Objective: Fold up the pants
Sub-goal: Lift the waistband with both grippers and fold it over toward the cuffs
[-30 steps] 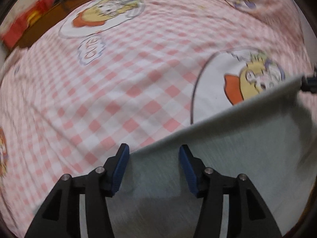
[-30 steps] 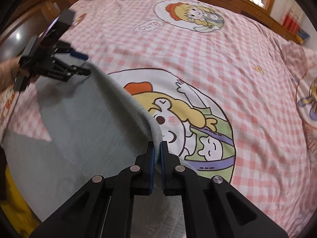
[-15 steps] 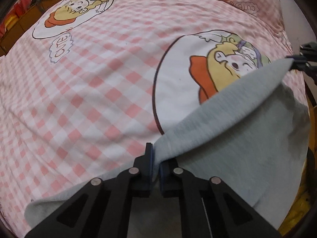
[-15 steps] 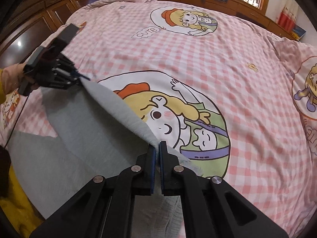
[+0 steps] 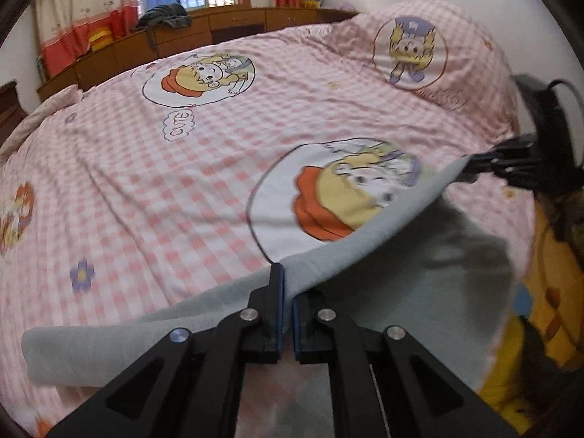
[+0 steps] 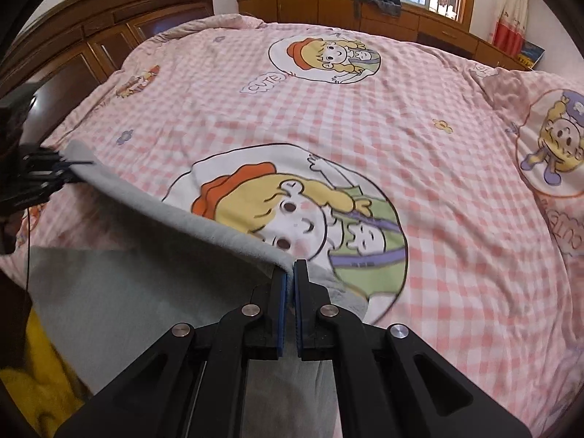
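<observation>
The left gripper is held low over the near edge of the bed, its blue-padded fingers pressed together on one end of a raised edge of the grey pants. The right gripper is held level with it at the other end of that same edge, its fingers likewise clamped on the fabric. In the right wrist view the left gripper is seen at the far left, with a dark cable hanging below it; in the left wrist view the right gripper is seen at the far right.

No containers are seen.

The pants are stretched between the two grippers as a taut, slightly sagging edge lifted above the pink checked bedspread. The rest of the cloth hangs from that edge and is spread flat on the bedspread toward the camera. The fabric is pale grey, soft-looking and plain. A cartoon girl print is partly covered by the lifted edge. A wooden cabinet is seen beyond the bed
</observation>
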Demonstrator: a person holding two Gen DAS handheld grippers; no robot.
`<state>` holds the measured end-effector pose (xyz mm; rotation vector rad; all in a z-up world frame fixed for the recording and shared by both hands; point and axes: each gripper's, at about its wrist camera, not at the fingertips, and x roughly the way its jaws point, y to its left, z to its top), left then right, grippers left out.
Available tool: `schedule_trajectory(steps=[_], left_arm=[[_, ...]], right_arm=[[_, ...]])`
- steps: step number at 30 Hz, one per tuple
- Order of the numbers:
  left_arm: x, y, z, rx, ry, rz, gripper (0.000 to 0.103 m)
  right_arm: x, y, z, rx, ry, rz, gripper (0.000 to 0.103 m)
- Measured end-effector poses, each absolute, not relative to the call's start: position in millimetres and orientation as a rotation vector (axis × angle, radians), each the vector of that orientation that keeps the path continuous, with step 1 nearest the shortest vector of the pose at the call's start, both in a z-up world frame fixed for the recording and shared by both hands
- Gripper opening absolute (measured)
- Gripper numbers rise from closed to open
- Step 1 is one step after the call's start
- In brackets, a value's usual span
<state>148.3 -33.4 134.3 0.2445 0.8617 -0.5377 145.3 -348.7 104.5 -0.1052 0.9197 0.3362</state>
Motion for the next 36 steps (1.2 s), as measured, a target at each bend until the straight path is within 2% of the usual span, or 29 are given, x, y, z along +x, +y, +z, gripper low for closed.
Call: schedule_trajectory(steps=[5, 12, 17, 25, 36], left_arm=[[70, -42, 139, 0.207, 0.873, -0.535, 0.003], [1, -54, 91, 0.158, 1.010, -0.516, 0.003], [-20, -47, 78, 0.030, 1.050, -0.478, 0.003], [-21, -58, 25, 0.075, 1.178, -0.418, 0.003], [-26, -47, 22, -0.034, 1.137, -0.421, 0.004]], right_arm=[[96, -355, 100, -0.078, 0.932, 0.345, 0.004], [42, -352, 58, -0.142, 1.024, 0.340, 0.004], [25, -351, 39, -0.159, 1.046, 0.356, 0.004], [36, -344, 8, -0.209, 1.153, 0.362, 0.004], [33, -349, 16, -0.152, 1.149, 0.341, 0.005]])
